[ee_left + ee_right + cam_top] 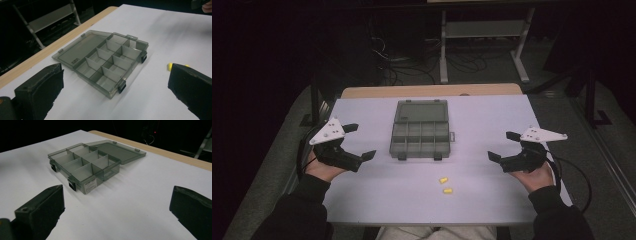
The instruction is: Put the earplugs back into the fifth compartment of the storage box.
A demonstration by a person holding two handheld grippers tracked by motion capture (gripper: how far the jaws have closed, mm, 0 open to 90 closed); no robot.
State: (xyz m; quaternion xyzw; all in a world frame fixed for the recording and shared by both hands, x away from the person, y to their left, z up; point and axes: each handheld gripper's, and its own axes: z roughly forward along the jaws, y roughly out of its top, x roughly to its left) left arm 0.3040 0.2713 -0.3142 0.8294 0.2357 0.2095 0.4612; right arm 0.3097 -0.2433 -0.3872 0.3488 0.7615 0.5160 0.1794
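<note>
A smoky grey compartment box (420, 135) lies open mid-table, lid (422, 111) folded flat toward the far side, its several compartments empty. The same box (107, 62) sits ahead in the left gripper view, and the box (87, 166) is ahead-left in the right gripper view. Two small yellow pieces (445, 185) lie on the white table nearer me; one yellow piece (170, 66) peeks out beside a jaw. My left gripper (360, 142) hovers open left of the box. My right gripper (503, 146) hovers open to its right. Both hold nothing.
The white tabletop (377, 190) ends in a wooden strip (432, 90) at the far edge. Beyond it are a white table frame (482, 35) and floor cables in the dark. Cables trail from both grippers off the table's sides.
</note>
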